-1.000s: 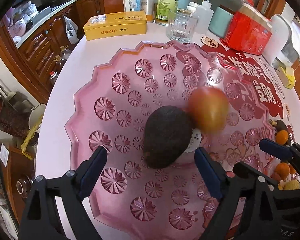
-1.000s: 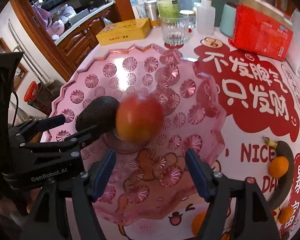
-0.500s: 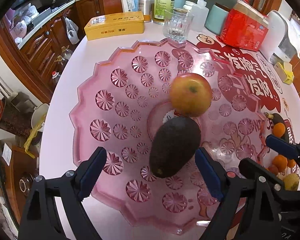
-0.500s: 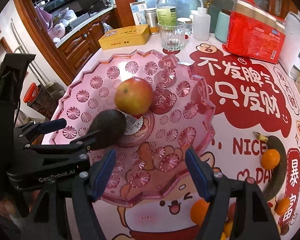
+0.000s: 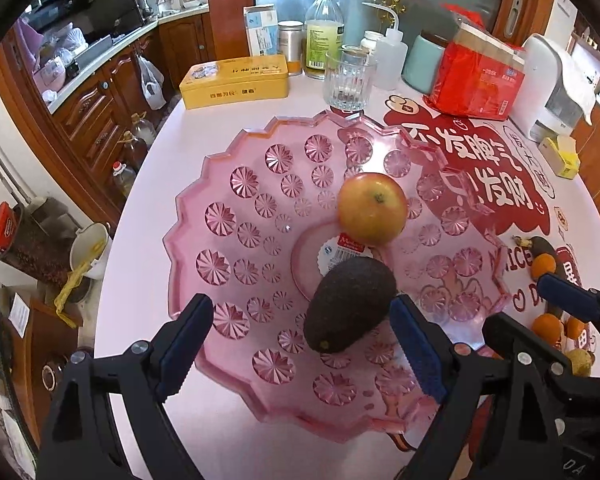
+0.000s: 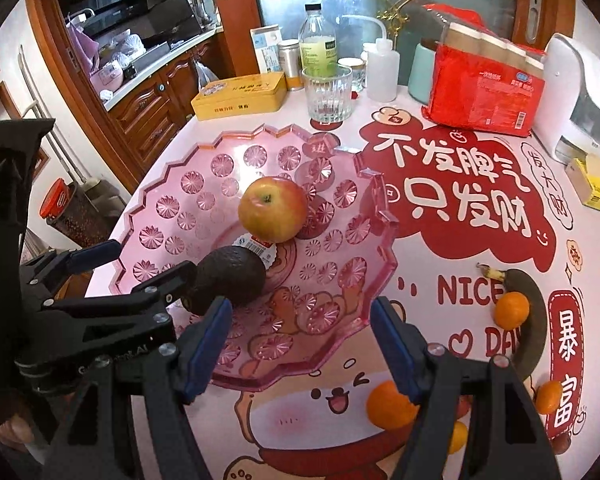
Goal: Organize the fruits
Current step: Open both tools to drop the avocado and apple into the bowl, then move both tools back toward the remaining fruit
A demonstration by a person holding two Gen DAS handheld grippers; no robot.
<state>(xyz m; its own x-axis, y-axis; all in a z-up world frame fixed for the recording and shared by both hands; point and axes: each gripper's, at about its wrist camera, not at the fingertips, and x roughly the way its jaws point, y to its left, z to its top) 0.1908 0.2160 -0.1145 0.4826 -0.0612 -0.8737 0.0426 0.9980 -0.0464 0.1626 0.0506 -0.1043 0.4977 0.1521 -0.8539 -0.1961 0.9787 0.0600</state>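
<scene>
We had the table (image 5: 148, 184), white top with a red printed mat (image 6: 460, 208), then the pink faceted fruit tray (image 5: 228, 248) on it. Both grippers sat over the tray's near rim. Left gripper (image 5: 300, 344): jaws wide, nothing held, avocado (image 5: 348, 304) just beside its right finger. Right gripper (image 6: 300, 344): jaws wide, empty. Avocado lay near tray centre, apple (image 5: 372, 208) just behind it, upright, stem up. Off-tray on the mat: dark banana (image 6: 534, 312), several oranges (image 6: 511, 310) beside it. Behind the tray: yellow tin (image 5: 236, 82), glass tumbler (image 5: 350, 80).
</scene>
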